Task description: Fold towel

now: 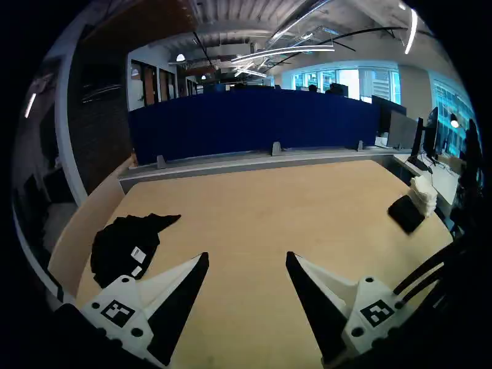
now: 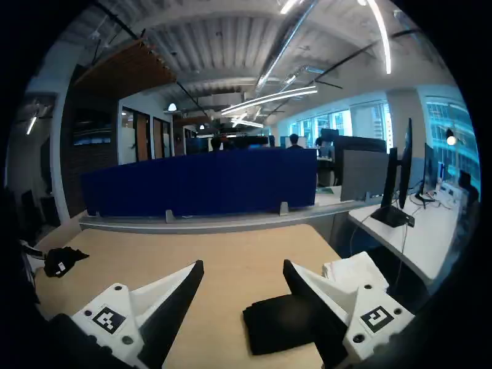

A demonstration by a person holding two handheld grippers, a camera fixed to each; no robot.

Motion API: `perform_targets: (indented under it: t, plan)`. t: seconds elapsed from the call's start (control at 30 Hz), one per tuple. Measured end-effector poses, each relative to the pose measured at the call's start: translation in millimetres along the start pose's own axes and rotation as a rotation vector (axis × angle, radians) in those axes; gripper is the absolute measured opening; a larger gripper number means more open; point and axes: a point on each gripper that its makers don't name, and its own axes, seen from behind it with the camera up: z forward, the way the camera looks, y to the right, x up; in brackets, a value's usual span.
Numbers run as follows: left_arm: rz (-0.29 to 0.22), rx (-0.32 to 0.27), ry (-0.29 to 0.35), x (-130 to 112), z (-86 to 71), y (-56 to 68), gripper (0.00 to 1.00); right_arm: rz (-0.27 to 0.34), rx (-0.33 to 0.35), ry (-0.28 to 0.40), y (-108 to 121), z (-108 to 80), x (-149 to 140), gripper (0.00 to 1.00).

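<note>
Tabletop [image 1: 277,203] of pale wood runs back to a blue divider [image 1: 252,126] along its far edge at twelve o'clock, and the open office goes on behind that. In the left gripper view, the left gripper [image 1: 246,255] hangs above the bare wood with its two fingers spread wide apart and nothing between them. A crumpled black towel [image 1: 132,249] lies in a loose heap at about eight o'clock, just beyond that gripper's left finger and close to the table's edge, and a small white tag [image 1: 138,254] shows on it. Well apart from the heap, out at three o'clock near the table's other edge, a folded black towel [image 1: 406,213] lies flat, and a white stack [image 1: 424,194] of folded cloth sits right against its far side. In the right gripper view, the right gripper [image 2: 243,263] is also spread open and holds nothing. The folded black towel lies on the wood at about five o'clock, low between the fingers and toward the right one. That finger's dark inner face overlaps the cloth's edge, and I cannot tell whether the two touch. The white stack sits just behind, at four o'clock. Dark monitors [image 2: 369,172] stand on the neighbouring desk at two o'clock.
</note>
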Motion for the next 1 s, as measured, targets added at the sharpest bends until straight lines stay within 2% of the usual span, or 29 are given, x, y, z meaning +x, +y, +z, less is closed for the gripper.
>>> perform_targets:
  t: [0.37, 0.57, 0.67, 1.0]
  plan:
    - [-0.038, 0.032, 0.184, 57.0, -1.2, -14.6, 0.93, -0.047, -0.013, 0.094, -39.4, -7.7, 35.1, 1.00]
    - [-0.126, 0.017, 0.319, 100.9, -13.0, -18.2, 0.93, -0.041, -0.022, 0.127, -61.1, -9.4, 45.7, 1.00]
    - [-0.148, 0.010, 0.373, 113.2, -17.1, -21.2, 0.93, -0.045, -0.003, 0.130, -76.5, -8.7, 46.3, 1.00]
    - [-0.083, 0.040, 0.410, 114.9, -15.4, -28.2, 0.93, -0.042, 0.038, 0.127, -106.1, -0.8, 45.4, 1.00]
